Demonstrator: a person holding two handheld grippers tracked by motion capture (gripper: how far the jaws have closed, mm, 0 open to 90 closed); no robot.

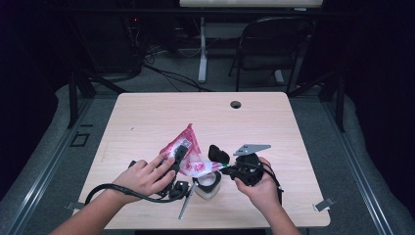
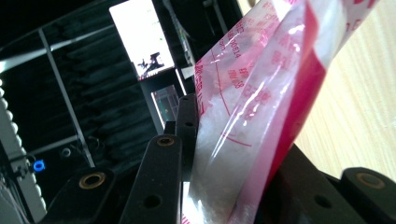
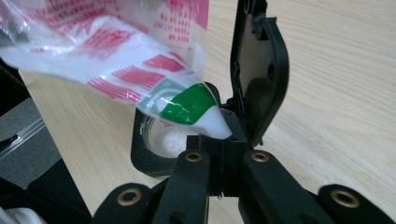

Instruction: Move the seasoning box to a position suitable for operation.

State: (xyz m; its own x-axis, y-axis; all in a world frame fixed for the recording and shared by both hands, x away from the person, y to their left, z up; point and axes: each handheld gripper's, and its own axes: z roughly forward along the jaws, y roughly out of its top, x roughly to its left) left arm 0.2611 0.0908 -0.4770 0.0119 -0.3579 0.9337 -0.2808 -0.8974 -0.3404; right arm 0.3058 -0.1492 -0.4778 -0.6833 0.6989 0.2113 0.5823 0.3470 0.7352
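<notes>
The left hand-held gripper (image 1: 179,155) clamps a red-and-clear plastic bag of white granules (image 1: 188,149), tilted at frame centre. The right hand-held gripper (image 1: 226,168) pinches its green corner over a black-lidded clear jar (image 1: 209,183) on the pale wooden surface (image 1: 274,127). Some granules lie inside; most pouring seems left.

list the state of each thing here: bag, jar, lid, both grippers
bag: held up at a slant, lower corner over the jar
jar: open, white grains inside
lid: flipped up
left gripper: shut on bag
right gripper: shut on bag corner
</notes>
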